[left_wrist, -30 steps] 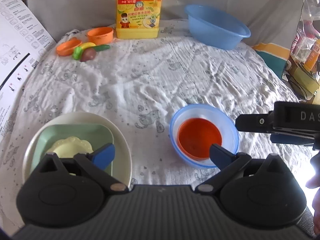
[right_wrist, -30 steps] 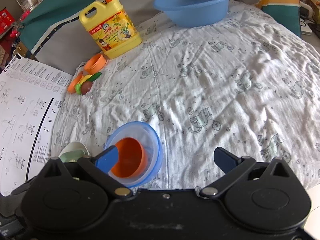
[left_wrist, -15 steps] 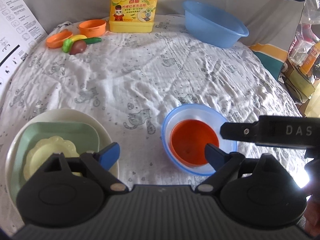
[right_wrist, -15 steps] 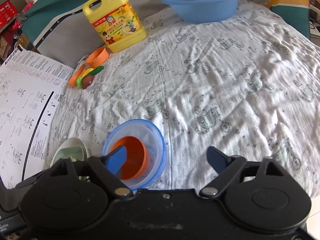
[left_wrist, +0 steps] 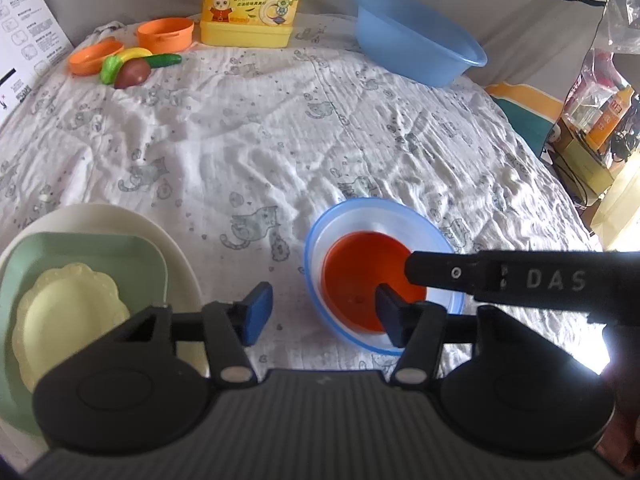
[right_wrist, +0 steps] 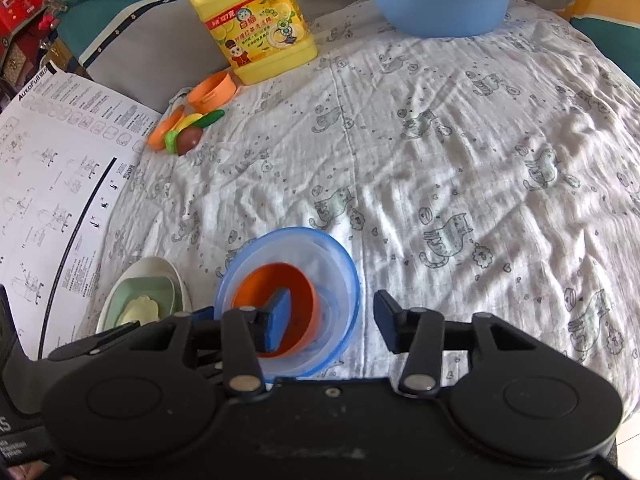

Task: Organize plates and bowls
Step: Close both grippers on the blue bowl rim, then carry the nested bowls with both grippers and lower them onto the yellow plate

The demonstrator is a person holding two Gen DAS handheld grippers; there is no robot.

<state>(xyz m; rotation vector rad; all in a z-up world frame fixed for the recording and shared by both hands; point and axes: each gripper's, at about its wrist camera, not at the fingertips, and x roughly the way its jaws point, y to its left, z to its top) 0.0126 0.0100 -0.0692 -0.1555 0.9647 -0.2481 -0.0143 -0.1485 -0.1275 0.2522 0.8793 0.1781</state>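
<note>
A clear blue-rimmed bowl (left_wrist: pixel 316 248) with an orange bowl (left_wrist: pixel 360 276) nested in it stands on the cat-print cloth. My left gripper (left_wrist: pixel 323 314) straddles the clear bowl's near-left rim, one pad outside and one over the orange bowl. Its jaws are closing, with a gap still showing at the rim. My right gripper (right_wrist: pixel 331 320) straddles the right walls of both bowls, left pad inside the orange bowl (right_wrist: pixel 296 280). Its jaws are closing too, pads not pressing. Its finger (left_wrist: pixel 440 272) reaches over the orange bowl. Left of the bowls sits a cream plate (left_wrist: pixel 132 220) bearing a green square plate (left_wrist: pixel 80 252) and a pale yellow scalloped plate (left_wrist: pixel 68 312).
At the back stand a yellow detergent jug (left_wrist: pixel 248 4) and a blue basin (left_wrist: pixel 416 48). Two small orange cups (left_wrist: pixel 166 34) and toy vegetables (left_wrist: pixel 132 66) lie at the back left. A printed instruction sheet (right_wrist: pixel 52 184) hangs at the left. The cloth drops off at the right edge (left_wrist: pixel 560 184).
Both grippers' jaws have narrowed a good deal. Both have come closer to the nested bowls, and the right gripper's finger now reaches over the orange bowl.
</note>
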